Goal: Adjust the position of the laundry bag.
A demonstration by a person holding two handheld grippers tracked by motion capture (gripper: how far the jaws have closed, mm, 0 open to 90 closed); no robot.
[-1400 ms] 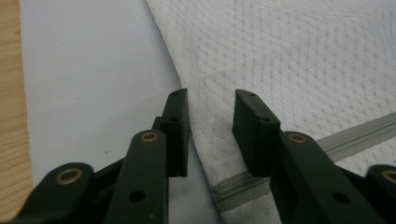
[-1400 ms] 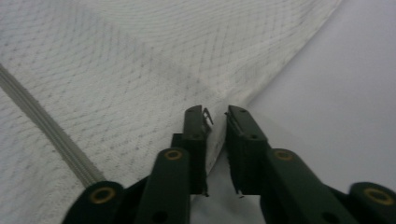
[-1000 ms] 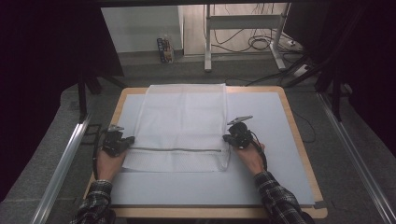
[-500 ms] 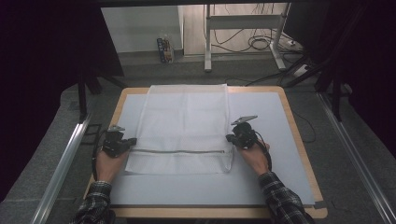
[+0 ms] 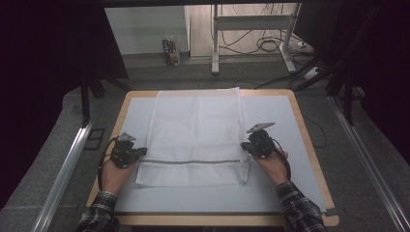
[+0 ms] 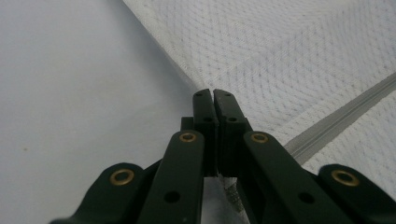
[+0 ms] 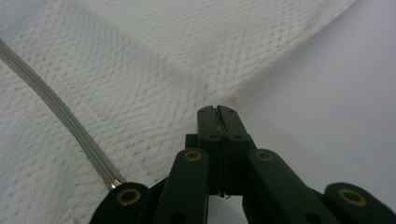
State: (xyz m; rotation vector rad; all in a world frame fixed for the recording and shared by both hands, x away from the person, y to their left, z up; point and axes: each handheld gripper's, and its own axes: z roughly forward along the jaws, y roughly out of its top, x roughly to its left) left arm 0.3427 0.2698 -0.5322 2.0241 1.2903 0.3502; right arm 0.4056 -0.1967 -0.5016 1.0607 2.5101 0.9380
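Observation:
A white mesh bag (image 5: 196,125) with a grey zipper (image 5: 191,161) across its near part lies flat on the pale mat (image 5: 275,188). My left gripper (image 5: 143,151) is shut on the bag's left edge beside the zipper's end. In the left gripper view, the jaws (image 6: 213,93) pinch the mesh (image 6: 280,46) where its edge meets the mat, and the zipper (image 6: 336,119) runs off to the right. My right gripper (image 5: 243,146) is shut on the bag's right edge. The right gripper view shows mesh (image 7: 116,70) caught at the tips (image 7: 217,109), with the zipper (image 7: 56,121) at the left.
The mat covers a wooden table (image 5: 309,145) with bare mat on both sides of the bag and in front of it. Metal rails (image 5: 63,169) flank the table. A frame's legs and cables (image 5: 270,43) stand on the floor beyond the far edge.
Both grippers have shifted a little to the right and toward the near edge, still pinching the bag's sides. The bag's near part has gone along with them.

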